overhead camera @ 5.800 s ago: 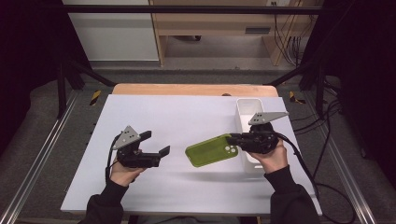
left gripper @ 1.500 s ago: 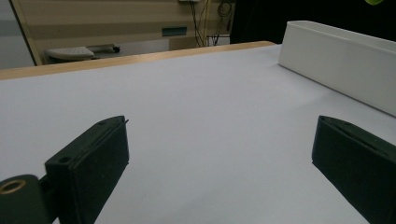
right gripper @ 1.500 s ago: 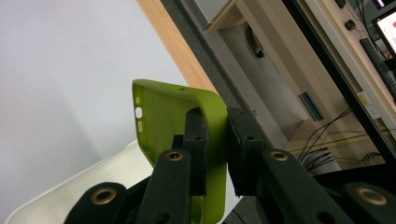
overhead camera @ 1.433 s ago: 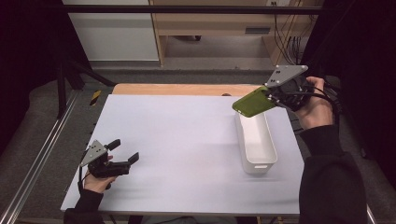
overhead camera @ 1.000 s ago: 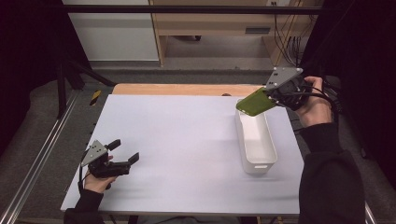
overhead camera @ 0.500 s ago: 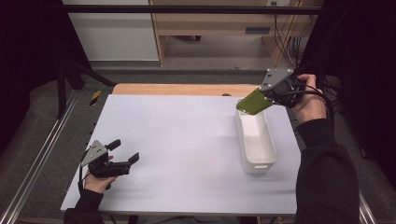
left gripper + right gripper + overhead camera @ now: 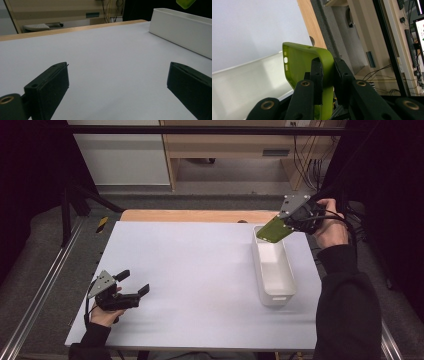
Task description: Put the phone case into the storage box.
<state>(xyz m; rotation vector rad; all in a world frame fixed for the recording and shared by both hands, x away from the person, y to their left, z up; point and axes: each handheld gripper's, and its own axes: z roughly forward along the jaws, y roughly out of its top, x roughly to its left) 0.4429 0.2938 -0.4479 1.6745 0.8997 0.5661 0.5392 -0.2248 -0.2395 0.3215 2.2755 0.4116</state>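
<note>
At the left of the high view my left gripper [image 7: 136, 282] lies low over the white table [image 7: 200, 270], close to its near left corner, with my hand wrapped around its body. Its jaws stand wide apart and there is nothing between them; in the left gripper view the two black pads [image 7: 53, 82] frame a stretch of bare table top, and beyond them the long side wall of the white bin [image 7: 182, 27] crosses the upper right. A corner of the green phone case [image 7: 185, 3] shows just above that wall at the top edge. Moving right across the table, the middle is plain white surface, with the wooden edge strip [image 7: 200, 215] running along the far side. Next comes the white bin [image 7: 273, 270], a narrow oblong tub lying lengthwise away from me near the table's right edge. Over its far end hangs the green phone case [image 7: 272, 230], tilted with its lower end pointing down toward the bin, not touching it as far as I can tell. My right gripper [image 7: 290, 224] holds it from the right, raised above the table. In the right gripper view my jaws are clamped narrow on one side wall of the case [image 7: 309, 65], one pad inside the shell and one outside, its hollow side facing left.
</note>
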